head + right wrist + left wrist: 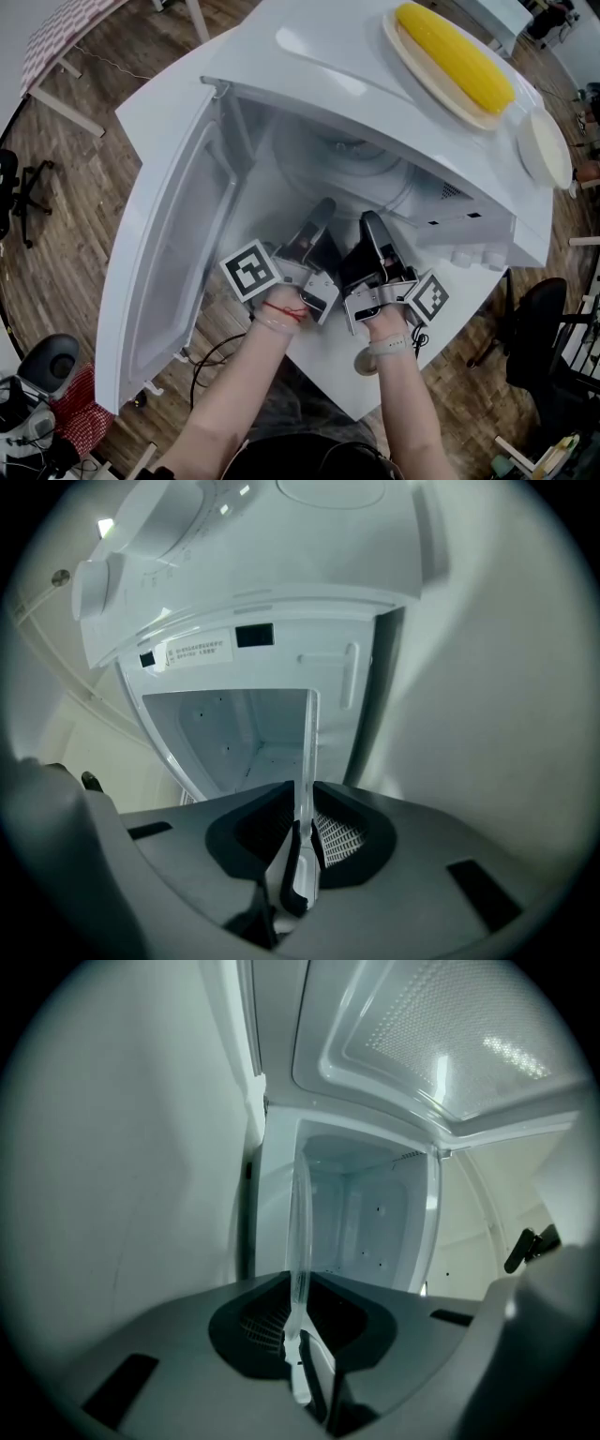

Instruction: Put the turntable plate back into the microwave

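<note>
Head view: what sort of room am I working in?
Likely a lab or office workspace, not a home kitchen: the microwave stands on a white table over wood flooring, with a black office chair beside it.

a white table (323, 367) stands on a wood-plank floor (94, 178), carrying a white microwave (319, 56) whose door hangs open. a black office chair (542, 314) sits on the floor near the table.

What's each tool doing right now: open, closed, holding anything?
Left tool: closed on the rim of the glass turntable plate.
Right tool: closed on the same plate's rim.
</note>
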The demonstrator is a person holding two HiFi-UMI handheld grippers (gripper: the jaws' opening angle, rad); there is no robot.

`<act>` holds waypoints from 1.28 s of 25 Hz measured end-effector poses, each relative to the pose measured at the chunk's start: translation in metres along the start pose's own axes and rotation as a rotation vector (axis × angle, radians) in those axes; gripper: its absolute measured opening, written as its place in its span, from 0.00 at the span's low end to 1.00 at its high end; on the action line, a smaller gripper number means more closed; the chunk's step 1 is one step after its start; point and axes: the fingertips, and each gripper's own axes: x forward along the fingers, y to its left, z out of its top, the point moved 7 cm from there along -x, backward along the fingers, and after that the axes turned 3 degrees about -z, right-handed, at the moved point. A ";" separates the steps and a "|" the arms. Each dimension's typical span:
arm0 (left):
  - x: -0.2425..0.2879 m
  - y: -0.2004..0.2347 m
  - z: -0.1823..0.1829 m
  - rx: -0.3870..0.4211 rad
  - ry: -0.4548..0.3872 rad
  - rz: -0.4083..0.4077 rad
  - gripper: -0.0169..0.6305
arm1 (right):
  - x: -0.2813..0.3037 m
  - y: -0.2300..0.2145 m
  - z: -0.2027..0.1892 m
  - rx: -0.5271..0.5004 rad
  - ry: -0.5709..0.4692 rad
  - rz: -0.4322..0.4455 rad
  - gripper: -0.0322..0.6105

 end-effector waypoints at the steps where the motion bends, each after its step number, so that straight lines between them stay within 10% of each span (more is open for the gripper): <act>1: 0.001 0.000 0.000 0.003 0.002 0.002 0.09 | 0.001 0.000 0.000 -0.001 0.008 -0.002 0.15; 32: 0.009 0.000 0.008 0.009 0.045 -0.002 0.09 | 0.016 0.001 0.009 0.011 -0.031 -0.036 0.13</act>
